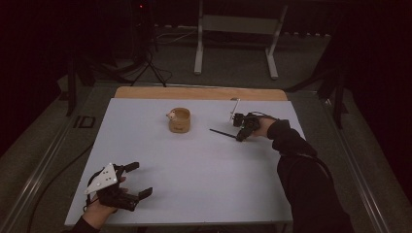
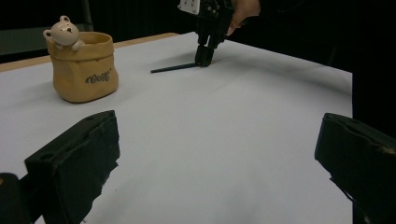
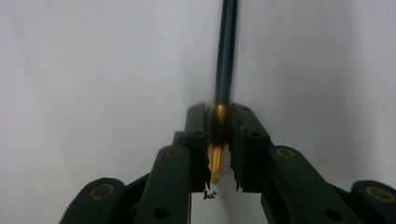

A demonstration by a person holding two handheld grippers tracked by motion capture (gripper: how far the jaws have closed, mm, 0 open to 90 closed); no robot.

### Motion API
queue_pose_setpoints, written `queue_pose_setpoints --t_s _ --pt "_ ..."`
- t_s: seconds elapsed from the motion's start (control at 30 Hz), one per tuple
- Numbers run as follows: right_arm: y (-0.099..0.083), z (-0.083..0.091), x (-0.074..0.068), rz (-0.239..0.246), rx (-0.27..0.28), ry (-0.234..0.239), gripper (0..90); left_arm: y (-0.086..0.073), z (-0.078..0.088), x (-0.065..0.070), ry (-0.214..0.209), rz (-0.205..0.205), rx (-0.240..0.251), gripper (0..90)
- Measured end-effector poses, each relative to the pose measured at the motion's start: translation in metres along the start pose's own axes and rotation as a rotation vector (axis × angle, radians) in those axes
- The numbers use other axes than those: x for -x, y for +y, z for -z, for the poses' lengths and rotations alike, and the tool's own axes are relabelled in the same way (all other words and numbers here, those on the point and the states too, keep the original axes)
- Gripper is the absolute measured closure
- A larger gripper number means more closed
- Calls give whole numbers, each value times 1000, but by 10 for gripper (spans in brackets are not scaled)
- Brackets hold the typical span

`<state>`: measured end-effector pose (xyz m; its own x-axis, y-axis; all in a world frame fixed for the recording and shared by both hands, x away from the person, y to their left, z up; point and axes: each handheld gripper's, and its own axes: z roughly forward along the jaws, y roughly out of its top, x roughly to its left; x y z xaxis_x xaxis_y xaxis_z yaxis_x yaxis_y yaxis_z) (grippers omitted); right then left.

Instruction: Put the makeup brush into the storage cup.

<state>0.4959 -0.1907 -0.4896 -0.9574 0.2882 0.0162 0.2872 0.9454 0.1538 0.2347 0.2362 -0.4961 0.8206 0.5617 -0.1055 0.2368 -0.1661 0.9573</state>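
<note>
While the left gripper (image 1: 132, 182) rests near the lower left of the high view with its jaws spread wide and nothing between them, the right gripper (image 1: 241, 133) sits right of centre, tipped down onto the white worktop (image 1: 194, 165). Its jaws stand close together around the gold end of a dark pen (image 3: 224, 70); in the right gripper view that gold tip lies in the narrow gap between the two pads, which press on it from both sides, and the dark shaft runs straight up to the top of the frame. From the high view the pen lies flat on the worktop, pointing left and slightly up from the right gripper toward a tan pot (image 1: 179, 120) that stands above the centre, well apart from it. A small pale bear figure (image 2: 63, 31) perches on the pot's rim, upper left in the left gripper view, where dark lettering marks the pot's front.
</note>
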Motion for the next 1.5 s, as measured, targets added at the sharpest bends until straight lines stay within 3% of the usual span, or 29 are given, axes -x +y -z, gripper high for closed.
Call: queue_pose_setpoints --t_s 0.13,0.63,0.7,0.93,1.5 --pt "0 0 0 -14 -2 -5 831 0 0 0 0 -2 -1 11" --pt "0 7 1 -30 24 -8 840 0 0 0 1 -3 -2 11" --pt "-1 10 0 -31 28 10 839 0 0 0 1 -3 -2 11" --pt "-4 16 -10 -7 17 69 840 1 -1 0 2 -6 -4 11" --pt "-7 32 -43 77 39 96 840 2 -2 2 16 -15 -13 11"
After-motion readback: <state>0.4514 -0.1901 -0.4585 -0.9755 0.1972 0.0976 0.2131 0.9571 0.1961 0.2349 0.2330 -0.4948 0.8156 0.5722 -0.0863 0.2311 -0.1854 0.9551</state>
